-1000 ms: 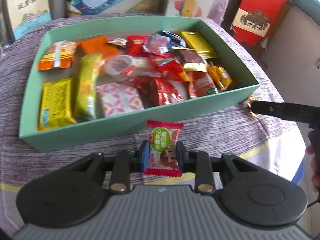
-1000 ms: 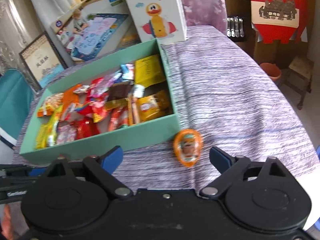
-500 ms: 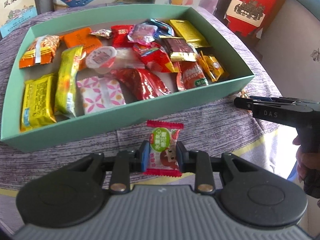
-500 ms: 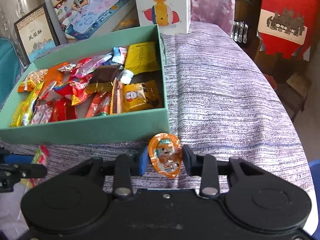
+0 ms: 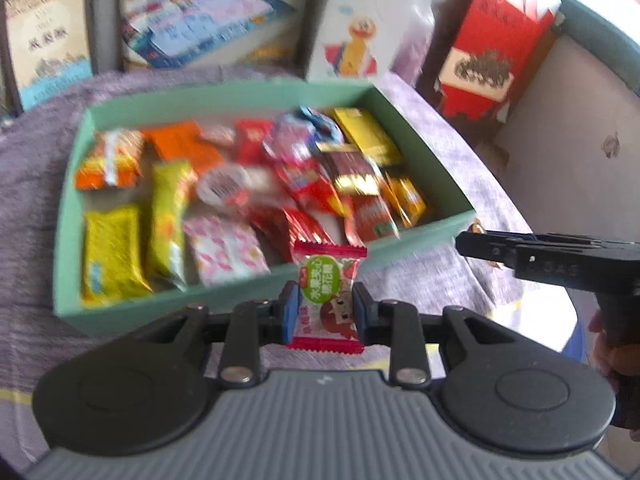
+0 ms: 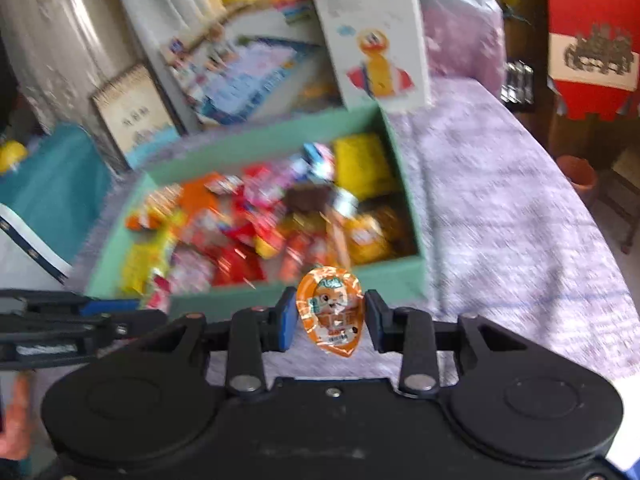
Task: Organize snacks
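Two hand-held grippers hang over the desk, each with a sweet caught between its blue pads. The left hand-held gripper [image 5: 325, 312] pinches a small white candy packet with red crimped ends and a green round label [image 5: 327, 295]; the packet stands upright between the fingers, its top edge poking up past their tips. Just ahead of that gripper, and below it, sits a shallow mint-green cardboard box [image 5: 168, 305], its near wall close in front of the fingertips. Inside lie many wrapped snacks in a loose heap: a yellow foil bar [image 5: 112, 254] at the near left corner, a pink-and-white patterned packet [image 5: 226, 250] straight ahead, red foil wrappers toward the middle, a gold packet [image 5: 366, 136] at the far right.

The right hand-held gripper [image 6: 330, 318] has just been closing its jaws, and an orange teardrop-shaped jelly cup with a cartoon animal on its lid [image 6: 330, 310] is between them, gripped at its sides and tilted with the point downward. From this gripper the same box lies ahead and to the left, its right near corner almost in line with the jelly cup. To its right stretches the purple-and-white striped cloth [image 6: 500, 208] that covers the desk.

Beyond the box, on the far side from both grippers, a white carton printed with a duck [image 6: 372, 36] stands upright, with a picture board leaning beside it. Both views are smeared, so the wrappers' print cannot be read.
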